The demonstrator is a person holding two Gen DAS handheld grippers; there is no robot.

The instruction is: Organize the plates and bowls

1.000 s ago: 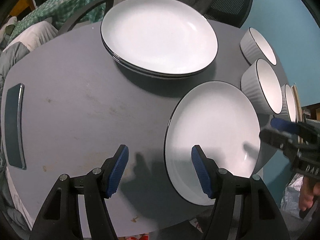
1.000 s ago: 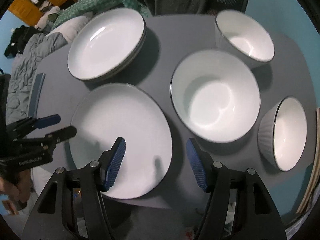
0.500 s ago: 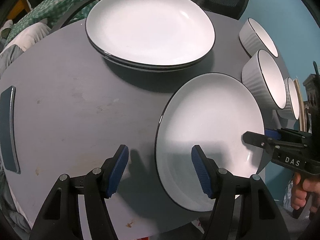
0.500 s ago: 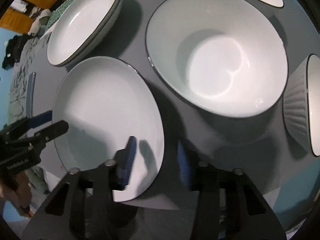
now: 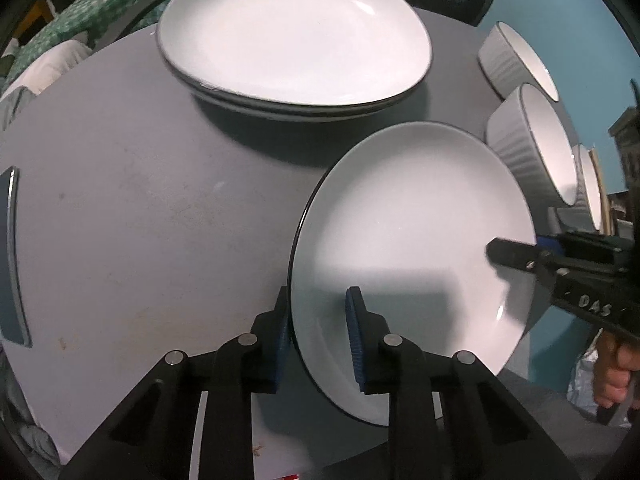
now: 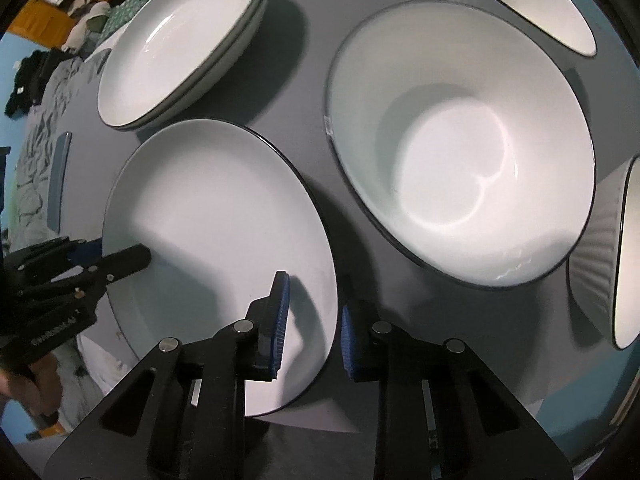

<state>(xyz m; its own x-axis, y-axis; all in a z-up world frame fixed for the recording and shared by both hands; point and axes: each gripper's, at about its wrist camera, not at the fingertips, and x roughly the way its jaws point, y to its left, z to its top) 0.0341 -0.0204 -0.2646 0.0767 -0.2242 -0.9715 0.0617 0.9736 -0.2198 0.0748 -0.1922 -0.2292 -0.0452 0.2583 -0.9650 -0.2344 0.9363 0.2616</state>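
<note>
Bare table lies open left; plate stack and bowls crowd elsewhere.

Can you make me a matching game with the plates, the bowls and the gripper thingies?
Things:
1. single plate
2. plate stack
3. big bowl
4. left hand-held gripper

States:
A. empty, standing alone on the table
B. jaws closing on a plate rim
C. pinched at both edges
D. plates piled up, untouched

Pairs: 1-C, 2-D, 3-A, 4-B
</note>
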